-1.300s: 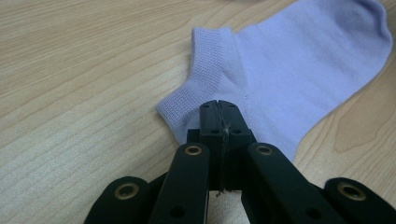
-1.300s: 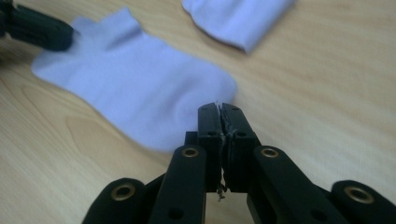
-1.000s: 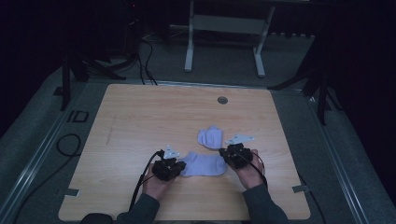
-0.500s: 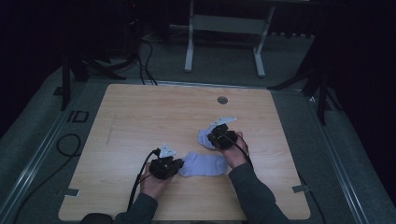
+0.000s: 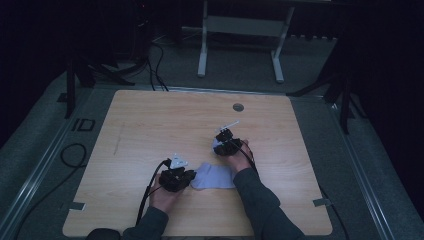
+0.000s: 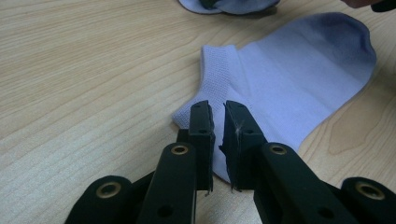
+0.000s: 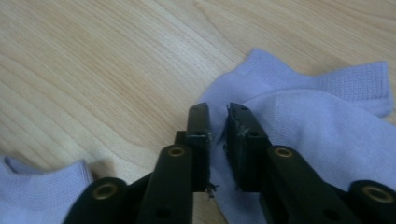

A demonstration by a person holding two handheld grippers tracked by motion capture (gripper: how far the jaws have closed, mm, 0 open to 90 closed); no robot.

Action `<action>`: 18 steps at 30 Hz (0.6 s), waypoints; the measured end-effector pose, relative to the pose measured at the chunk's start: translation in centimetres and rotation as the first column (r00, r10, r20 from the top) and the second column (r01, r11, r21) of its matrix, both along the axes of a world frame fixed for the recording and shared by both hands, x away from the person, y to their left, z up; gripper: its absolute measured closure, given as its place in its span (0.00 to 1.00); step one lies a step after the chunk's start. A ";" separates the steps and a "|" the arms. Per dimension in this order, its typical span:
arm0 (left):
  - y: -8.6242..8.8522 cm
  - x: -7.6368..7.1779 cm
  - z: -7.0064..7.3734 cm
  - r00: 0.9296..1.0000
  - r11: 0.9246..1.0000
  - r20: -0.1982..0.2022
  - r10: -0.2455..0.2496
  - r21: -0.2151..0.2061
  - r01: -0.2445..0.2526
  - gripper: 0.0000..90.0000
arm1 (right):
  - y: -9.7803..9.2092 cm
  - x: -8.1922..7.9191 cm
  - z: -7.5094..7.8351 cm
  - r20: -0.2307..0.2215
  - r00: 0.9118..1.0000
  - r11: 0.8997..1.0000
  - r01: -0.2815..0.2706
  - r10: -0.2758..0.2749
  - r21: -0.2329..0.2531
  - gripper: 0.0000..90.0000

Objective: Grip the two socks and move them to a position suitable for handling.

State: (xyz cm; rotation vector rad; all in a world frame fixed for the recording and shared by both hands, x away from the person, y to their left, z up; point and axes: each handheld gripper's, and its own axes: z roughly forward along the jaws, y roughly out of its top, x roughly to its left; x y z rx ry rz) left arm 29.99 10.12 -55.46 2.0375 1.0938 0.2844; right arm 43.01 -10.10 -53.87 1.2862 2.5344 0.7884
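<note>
Near sock (image 6: 299,70) | flat, left tool (image 6: 218,122) pinching its edge | far sock (image 7: 303,121) | right tool (image 7: 218,125) pinching it

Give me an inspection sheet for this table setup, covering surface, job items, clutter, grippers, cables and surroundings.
Surface: light wooden table, with a round grey grommet near its far edge.
Job's things: flat pale lilac ankle sock lying near the front edge; second crumpled pale lilac sock farther back.
Clutter: nothing seen.
Grippers: left gripper at the flat sock's cuff edge, jaws nearly together; right gripper over the crumpled sock, jaws with a narrow gap; grip cannot be confirmed on either.
Cables: black cable trailing from the left gripper; more cables on the floor.
Surroundings: dark room, grey carpet, white metal frame behind the table.
</note>
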 end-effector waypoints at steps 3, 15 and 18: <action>0.0 0.0 0.0 1.000 1.000 -0.001 -0.001 0.002 0.001 0.91 | -0.3 0.2 0.0 -0.019 1.000 1.000 0.022 -0.021 0.008 0.98; 0.0 0.1 -0.1 1.000 1.000 -0.003 0.002 0.004 -0.002 0.91 | -0.8 -0.6 0.5 -0.015 1.000 0.998 -0.004 0.005 0.055 0.99; -0.1 0.1 -0.1 1.000 1.000 -0.002 0.002 0.004 -0.002 0.91 | -0.7 -0.8 0.8 -0.012 1.000 0.997 -0.011 0.012 0.071 0.99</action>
